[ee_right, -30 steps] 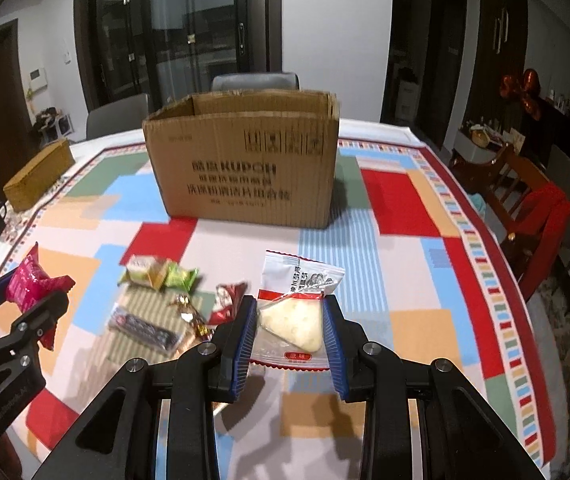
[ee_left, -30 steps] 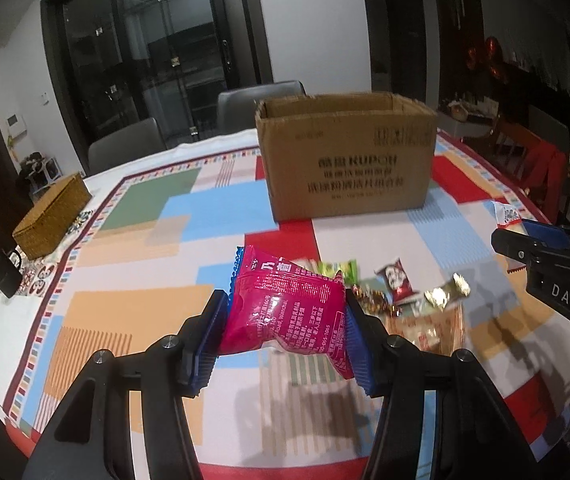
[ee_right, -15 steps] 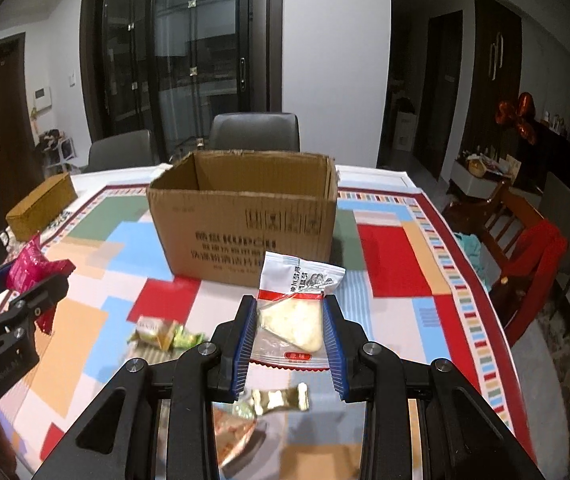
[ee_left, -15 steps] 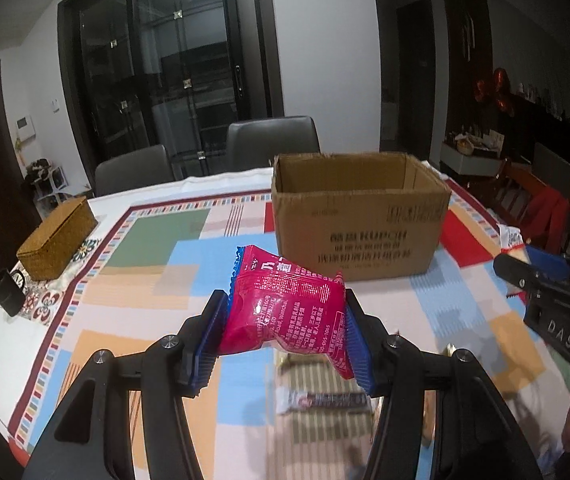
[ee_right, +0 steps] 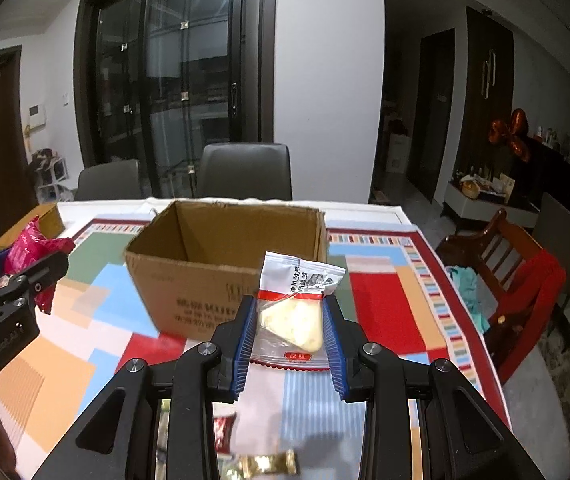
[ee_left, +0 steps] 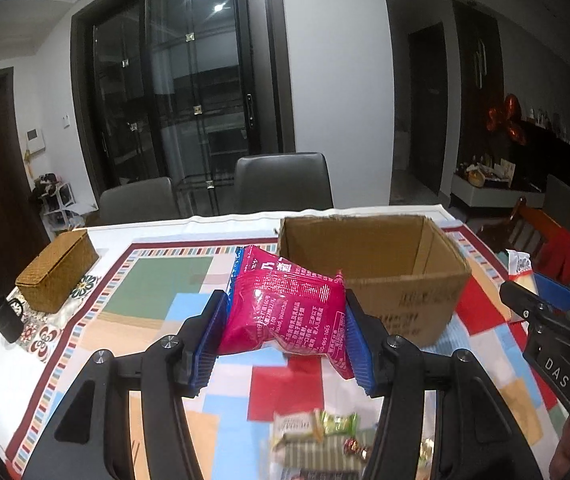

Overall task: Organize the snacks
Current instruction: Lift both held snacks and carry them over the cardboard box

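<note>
Carry step, both hands loaded. Left gripper [ee_left: 285,320] has its blue pads pressed on either side of a puffed magenta snack packet [ee_left: 285,312], held clear of the table, on the near left of the open cardboard box [ee_left: 377,276]. Right gripper [ee_right: 289,336] is pinched narrow on a clear packet with a white printed top [ee_right: 293,308], a pale wedge-shaped snack inside, held in front of the box's near wall. Neither packet is over the opening yet. Judgement: next move needs each gripper carried forward past the near rim, then let go one at a time so the two don't crowd each other above the box. Loose sweets lie on the patchwork tablecloth [ee_left: 157,288] nearer than the box: a green-and-white wrapped piece [ee_left: 317,424], a gold-foil one [ee_right: 265,462]; more work after this drop, I'd say. Hard to read: box floor is hidden behind its near wall, so I cannot tell whether anything is inside. The sweets are partly masked by the gripper frames and blurred. Print on both packets is too small to make out.
</note>
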A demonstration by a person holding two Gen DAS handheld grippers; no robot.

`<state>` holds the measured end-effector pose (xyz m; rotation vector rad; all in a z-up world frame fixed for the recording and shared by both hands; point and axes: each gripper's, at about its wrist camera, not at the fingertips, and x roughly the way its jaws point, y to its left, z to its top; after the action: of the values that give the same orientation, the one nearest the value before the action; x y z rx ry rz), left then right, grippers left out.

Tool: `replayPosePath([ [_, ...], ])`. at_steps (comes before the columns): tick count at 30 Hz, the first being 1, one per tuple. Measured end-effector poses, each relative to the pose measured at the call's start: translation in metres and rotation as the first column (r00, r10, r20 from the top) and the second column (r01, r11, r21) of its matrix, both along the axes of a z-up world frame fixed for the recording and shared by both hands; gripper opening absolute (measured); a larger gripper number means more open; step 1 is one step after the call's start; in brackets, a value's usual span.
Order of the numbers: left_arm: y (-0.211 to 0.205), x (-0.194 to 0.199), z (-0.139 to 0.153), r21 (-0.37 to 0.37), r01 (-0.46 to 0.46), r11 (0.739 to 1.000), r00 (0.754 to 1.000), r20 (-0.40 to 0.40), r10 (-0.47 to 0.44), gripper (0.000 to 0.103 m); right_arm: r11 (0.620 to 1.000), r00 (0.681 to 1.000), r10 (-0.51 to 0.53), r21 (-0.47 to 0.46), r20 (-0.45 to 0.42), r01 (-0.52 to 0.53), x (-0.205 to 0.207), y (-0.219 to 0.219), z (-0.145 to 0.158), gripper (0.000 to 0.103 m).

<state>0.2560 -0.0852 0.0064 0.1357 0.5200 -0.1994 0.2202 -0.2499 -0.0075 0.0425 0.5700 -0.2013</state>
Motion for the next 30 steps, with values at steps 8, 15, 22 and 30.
replayPosePath([
  [8, -0.012, 0.036, 0.006, -0.028, 0.001, 1.0, 1.0, 0.009, -0.001, 0.055, 1.0, 1.0, -0.006, 0.007, 0.027, 0.006, 0.031, -0.012, 0.011, 0.034],
  [15, -0.021, 0.07, 0.008, -0.047, 0.008, 0.999, 1.0, 0.001, -0.008, 0.055, 1.0, 0.999, 0.002, -0.004, 0.046, -0.002, 0.059, -0.017, 0.02, 0.034],
  [22, -0.028, 0.099, 0.008, -0.044, 0.014, 0.999, 1.0, -0.011, -0.014, 0.055, 1.0, 0.999, 0.006, 0.001, 0.039, -0.006, 0.089, -0.018, 0.02, 0.034],
  [30, -0.031, 0.123, -0.002, -0.039, 0.027, 0.999, 0.999, -0.029, -0.028, 0.055, 1.0, 1.0, 0.005, 0.022, -0.008, -0.005, 0.125, -0.028, 0.01, 0.034],
])
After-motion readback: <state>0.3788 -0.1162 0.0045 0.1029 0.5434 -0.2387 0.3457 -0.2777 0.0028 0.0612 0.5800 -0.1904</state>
